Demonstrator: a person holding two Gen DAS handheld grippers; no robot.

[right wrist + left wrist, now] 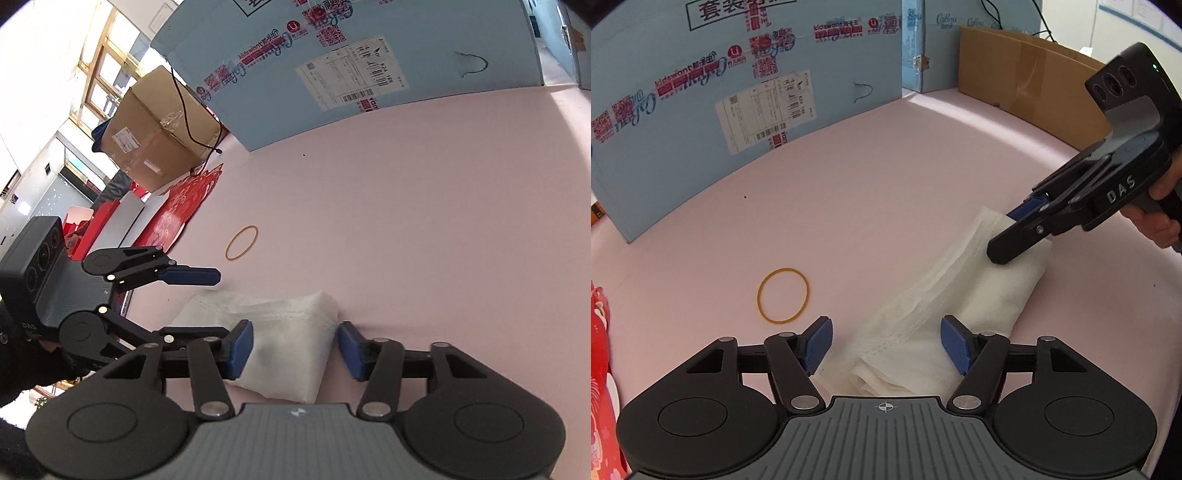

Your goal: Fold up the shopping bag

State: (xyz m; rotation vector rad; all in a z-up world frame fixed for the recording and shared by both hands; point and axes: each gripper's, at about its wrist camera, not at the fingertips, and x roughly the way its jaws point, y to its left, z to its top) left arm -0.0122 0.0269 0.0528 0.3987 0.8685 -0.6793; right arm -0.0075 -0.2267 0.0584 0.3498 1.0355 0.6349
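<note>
The white shopping bag (960, 291) lies folded into a thick narrow strip on the pink table (886, 177). In the left wrist view my left gripper (886, 345) stands open, straddling the strip's near end, its blue pads beside the cloth without pinching it. My right gripper (1004, 236) comes in from the right, held by a hand, and straddles the far end. In the right wrist view the right gripper (295, 349) is open around the bag (291, 332); a gap shows at the right pad. The left gripper (218, 304) sits open at the bag's other end.
A tan rubber band (783, 295) lies on the table left of the bag, also seen as the rubber band (242, 243). A blue printed carton (738, 92) and brown cardboard (1015, 74) wall the back. Red printed packaging (598, 369) lies at the left edge.
</note>
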